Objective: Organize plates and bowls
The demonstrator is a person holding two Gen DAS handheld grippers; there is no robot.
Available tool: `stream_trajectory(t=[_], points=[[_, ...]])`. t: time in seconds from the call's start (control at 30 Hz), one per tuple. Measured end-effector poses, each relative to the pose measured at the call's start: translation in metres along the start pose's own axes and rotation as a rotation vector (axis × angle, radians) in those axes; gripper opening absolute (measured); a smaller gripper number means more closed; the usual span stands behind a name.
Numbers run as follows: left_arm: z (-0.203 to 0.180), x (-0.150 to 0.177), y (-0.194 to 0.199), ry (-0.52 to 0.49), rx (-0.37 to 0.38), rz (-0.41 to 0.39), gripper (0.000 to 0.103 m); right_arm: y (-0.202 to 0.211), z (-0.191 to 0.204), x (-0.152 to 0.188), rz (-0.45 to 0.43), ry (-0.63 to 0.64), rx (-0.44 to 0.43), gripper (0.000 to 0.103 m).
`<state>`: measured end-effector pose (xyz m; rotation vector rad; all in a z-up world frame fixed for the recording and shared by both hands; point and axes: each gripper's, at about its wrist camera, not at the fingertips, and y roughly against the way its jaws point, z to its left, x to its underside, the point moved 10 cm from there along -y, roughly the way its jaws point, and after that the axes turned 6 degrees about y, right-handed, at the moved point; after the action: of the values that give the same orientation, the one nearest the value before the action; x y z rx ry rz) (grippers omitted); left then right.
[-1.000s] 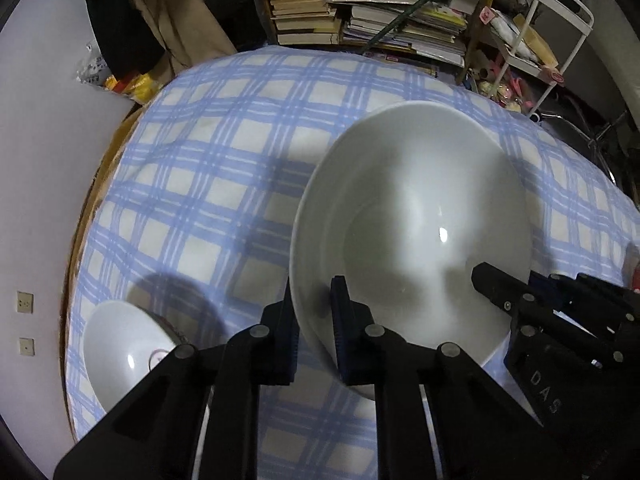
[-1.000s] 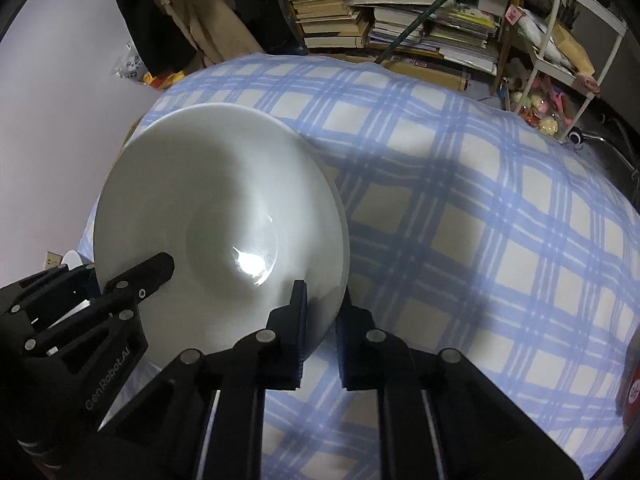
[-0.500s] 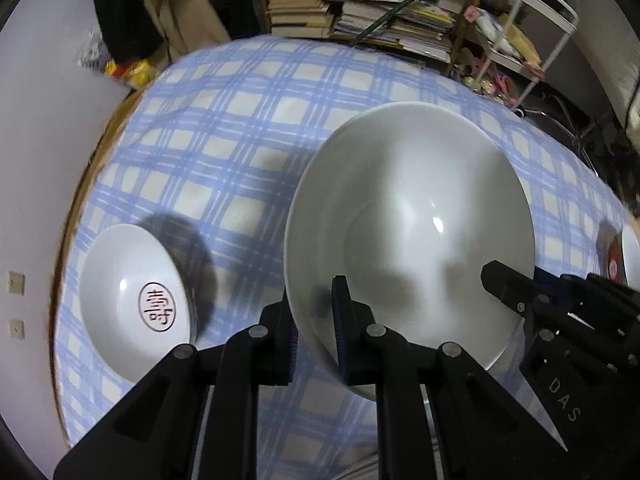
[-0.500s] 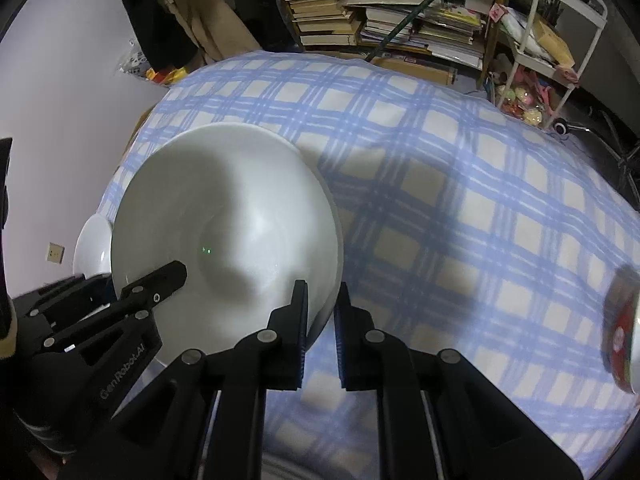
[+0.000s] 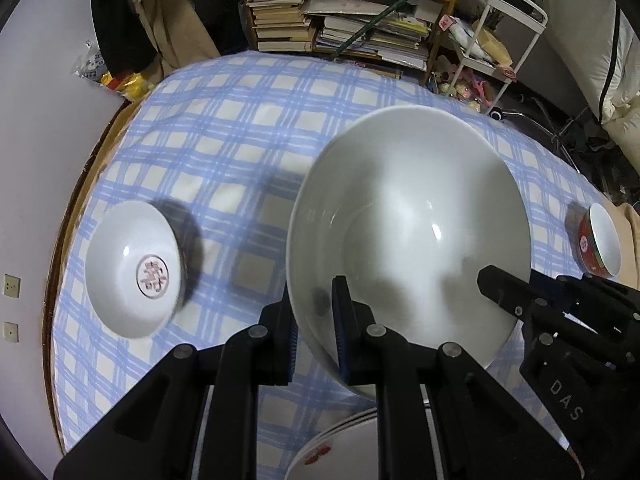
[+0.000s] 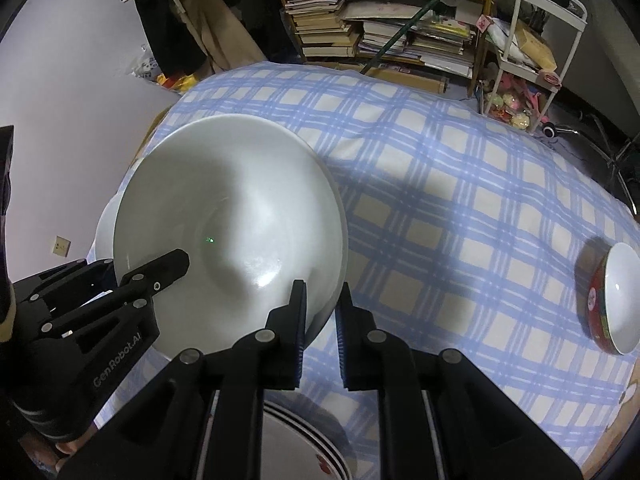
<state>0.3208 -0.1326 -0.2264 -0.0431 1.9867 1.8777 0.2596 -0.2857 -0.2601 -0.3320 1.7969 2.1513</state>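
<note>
Gripping opposite edges of one large white bowl, both grippers hold it in the air above the blue-checked tablecloth. The left gripper has its jaws narrowed on the bowl's near-left rim, one pad inside and one outside. The right gripper pinches the bowl's right rim the same way. In the left wrist view the right gripper's body carries the letters "DAS"; in the right wrist view the left gripper's body reads "GenRobot.AI".

On the cloth to the left lies a smaller white bowl with a red Chinese character in a ring at its centre; the character is too blurred to read. Near the cloth's right edge sits a red-sided bowl with a white inside; its printed pattern cannot be made out. Under the grippers, at the near edge, a stack of plates with dark rim lines and a red mark shows. Behind the table stands a shelf of stacked books beside a white trolley.
</note>
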Motion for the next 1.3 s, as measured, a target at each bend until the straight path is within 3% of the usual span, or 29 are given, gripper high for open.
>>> stream_trajectory(t=[0.27, 0.57, 1.0, 1.3], points=[[-0.010, 0.020, -0.006, 0.004, 0.011, 0.023, 0.016, 0.002, -0.006, 0.017, 0.005, -0.007, 0.011, 0.015], [-0.001, 0.032, -0.004, -0.004, -0.014, 0.026, 0.016, -0.006, 0.002, 0.030, 0.010, -0.021, -0.035, 0.015], [0.066, 0.058, -0.010, 0.068, -0.074, 0.067, 0.016, -0.033, 0.064, 0.037, 0.038, 0.035, -0.112, 0.016], [0.104, 0.080, -0.012, 0.129, -0.085, 0.093, 0.017, -0.050, 0.104, 0.047, 0.073, 0.095, -0.117, 0.016]])
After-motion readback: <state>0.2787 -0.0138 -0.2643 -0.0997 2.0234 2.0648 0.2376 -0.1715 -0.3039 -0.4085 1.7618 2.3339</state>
